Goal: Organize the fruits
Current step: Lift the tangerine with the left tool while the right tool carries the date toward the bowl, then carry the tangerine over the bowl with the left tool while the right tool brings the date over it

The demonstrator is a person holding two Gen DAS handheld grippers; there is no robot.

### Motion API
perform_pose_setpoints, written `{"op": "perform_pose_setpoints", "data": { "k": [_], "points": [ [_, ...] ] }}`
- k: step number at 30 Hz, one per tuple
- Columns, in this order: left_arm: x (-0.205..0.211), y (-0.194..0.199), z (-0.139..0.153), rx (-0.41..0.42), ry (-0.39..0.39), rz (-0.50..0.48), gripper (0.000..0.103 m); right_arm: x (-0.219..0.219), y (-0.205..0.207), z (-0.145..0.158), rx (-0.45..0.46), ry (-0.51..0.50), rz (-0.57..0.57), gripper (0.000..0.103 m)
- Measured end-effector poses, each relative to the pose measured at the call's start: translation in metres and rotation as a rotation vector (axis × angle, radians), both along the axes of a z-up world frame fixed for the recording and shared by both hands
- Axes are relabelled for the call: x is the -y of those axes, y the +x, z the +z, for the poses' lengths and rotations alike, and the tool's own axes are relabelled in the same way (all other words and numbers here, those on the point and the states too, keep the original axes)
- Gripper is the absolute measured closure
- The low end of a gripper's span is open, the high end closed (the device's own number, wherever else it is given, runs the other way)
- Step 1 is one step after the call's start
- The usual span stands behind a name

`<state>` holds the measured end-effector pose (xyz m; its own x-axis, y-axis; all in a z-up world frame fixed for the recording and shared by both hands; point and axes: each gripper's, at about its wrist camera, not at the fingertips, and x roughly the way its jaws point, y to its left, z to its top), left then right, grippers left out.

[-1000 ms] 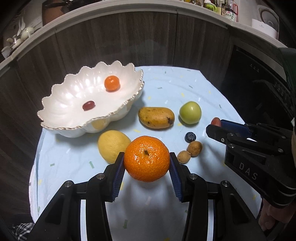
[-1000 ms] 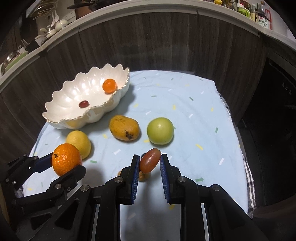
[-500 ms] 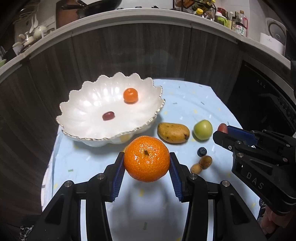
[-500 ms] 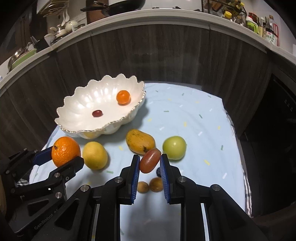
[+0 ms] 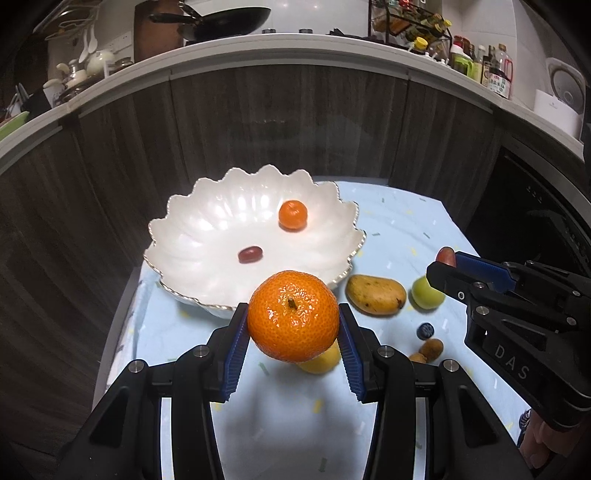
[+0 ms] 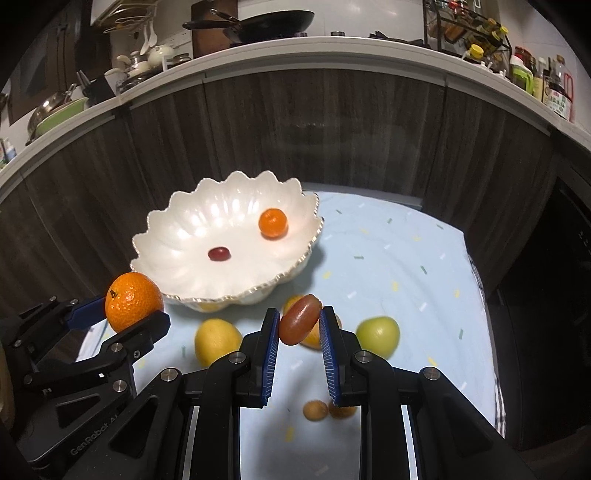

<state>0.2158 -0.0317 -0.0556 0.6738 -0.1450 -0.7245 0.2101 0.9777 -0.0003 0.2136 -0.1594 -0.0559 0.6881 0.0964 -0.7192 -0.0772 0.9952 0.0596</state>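
Observation:
My left gripper (image 5: 293,325) is shut on a large orange (image 5: 293,320) and holds it in the air just before the near rim of the white scalloped bowl (image 5: 192,236). My right gripper (image 6: 297,326) is shut on an oblong red fruit (image 6: 299,324), raised above the table right of the bowl (image 6: 173,236). The bowl holds a small orange (image 5: 293,215) and a small dark red fruit (image 5: 250,254). On the cloth lie a mango (image 5: 376,294), a green apple (image 5: 426,293), a lemon (image 6: 217,341), a blueberry (image 5: 424,331) and two small brown fruits (image 5: 431,349).
The table wears a light blue cloth (image 6: 406,258) and stands against dark wood cabinet fronts (image 5: 288,122). A counter above carries a pan (image 5: 221,24), bottles and dishes. A dark appliance (image 5: 535,221) is at the right.
Both grippers have risen and moved toward the bowl with their fruits held; the bowl now sits lower and more central in both views.

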Motion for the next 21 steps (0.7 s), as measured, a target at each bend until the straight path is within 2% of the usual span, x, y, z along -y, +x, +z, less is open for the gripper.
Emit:
{"op": "perform_pose_setpoints", "data": {
  "k": [21],
  "points": [
    [-0.044,0.053,0.02,0.051,-0.021,0.088,0.058,-0.03,0.053,0.017,0.045,0.004,0.04,0.079]
  ]
}}
